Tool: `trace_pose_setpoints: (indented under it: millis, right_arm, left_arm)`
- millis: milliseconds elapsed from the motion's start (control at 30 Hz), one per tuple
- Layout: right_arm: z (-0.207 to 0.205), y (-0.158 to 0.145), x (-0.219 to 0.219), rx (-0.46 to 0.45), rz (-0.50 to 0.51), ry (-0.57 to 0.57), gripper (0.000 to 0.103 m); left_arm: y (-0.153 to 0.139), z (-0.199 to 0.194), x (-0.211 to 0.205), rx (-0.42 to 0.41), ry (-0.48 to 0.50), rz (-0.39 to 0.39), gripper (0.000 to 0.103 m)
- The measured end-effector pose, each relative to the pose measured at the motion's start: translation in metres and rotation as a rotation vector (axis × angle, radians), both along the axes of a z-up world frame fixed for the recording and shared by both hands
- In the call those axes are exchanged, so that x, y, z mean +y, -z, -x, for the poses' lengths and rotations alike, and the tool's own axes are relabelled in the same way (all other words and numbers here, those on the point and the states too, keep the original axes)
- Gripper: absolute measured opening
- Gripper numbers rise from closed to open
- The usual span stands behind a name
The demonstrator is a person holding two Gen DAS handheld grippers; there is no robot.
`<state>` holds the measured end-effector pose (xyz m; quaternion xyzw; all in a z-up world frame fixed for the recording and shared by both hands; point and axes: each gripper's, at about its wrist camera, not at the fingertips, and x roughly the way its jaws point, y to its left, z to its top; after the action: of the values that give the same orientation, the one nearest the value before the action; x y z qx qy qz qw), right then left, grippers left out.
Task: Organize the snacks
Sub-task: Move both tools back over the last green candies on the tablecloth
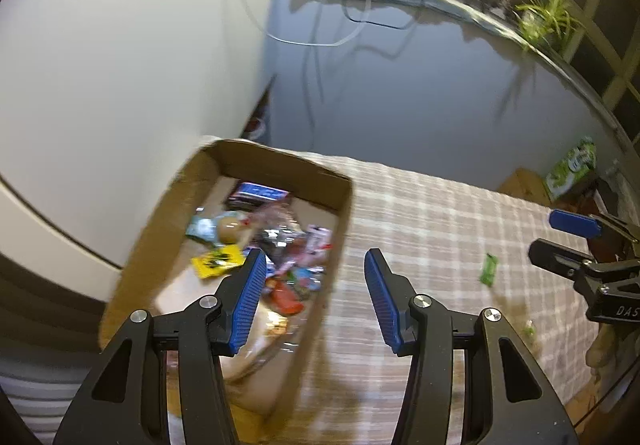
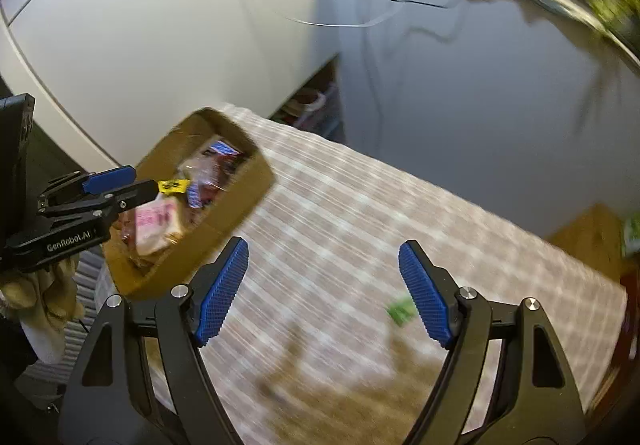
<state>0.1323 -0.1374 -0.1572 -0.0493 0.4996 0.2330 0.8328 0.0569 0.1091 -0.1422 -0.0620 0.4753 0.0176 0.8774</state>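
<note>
Snacks fill the cardboard box (image 1: 280,181) at left; both the left gripper (image 1: 315,299) and right gripper (image 2: 322,293) are released, so the lone green packet (image 1: 489,270) risks being overlooked.

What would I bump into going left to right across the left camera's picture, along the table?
Cardboard box full of snacks → green snack packet lying alone on the checked tablecloth → the right gripper with its blue fingers open.

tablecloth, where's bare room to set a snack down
Free: the checked tablecloth between the box and the green packet. A small scrap lies nearer the front edge. Crowded: inside the box, piled with snacks.
</note>
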Motion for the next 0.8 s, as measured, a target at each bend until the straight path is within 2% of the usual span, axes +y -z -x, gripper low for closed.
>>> trace_pose_setpoints:
  millis: [233,433,500,567,700,767,800]
  right_arm:
    - [0.025,0.016,-0.062,0.031,0.051,0.123,0.08]
    - [0.045,0.041,-0.104,0.103,0.066,0.194,0.08]
    - [0.05,0.05,-0.112,0.126,0.067,0.198,0.075]
    - [0.054,0.061,-0.116,0.157,0.072,0.187,0.066]
    - [0.062,0.081,-0.12,0.203,0.091,0.144,0.06]
    - [0.064,0.09,-0.119,0.221,0.102,0.119,0.053]
    - [0.064,0.095,-0.119,0.228,0.109,0.105,0.052]
  left_arm:
    - [0.012,-0.011,-0.039,0.03,0.106,0.02,0.05]
    - [0.027,-0.023,-0.084,0.076,0.224,0.054,0.05]
    - [0.031,-0.024,-0.099,0.089,0.265,0.054,0.046]
    - [0.038,-0.028,-0.116,0.116,0.314,0.055,0.041]
    - [0.053,-0.035,-0.144,0.165,0.382,0.049,0.04]
    - [0.061,-0.037,-0.158,0.189,0.417,0.041,0.04]
    - [0.064,-0.039,-0.163,0.199,0.428,0.04,0.036]
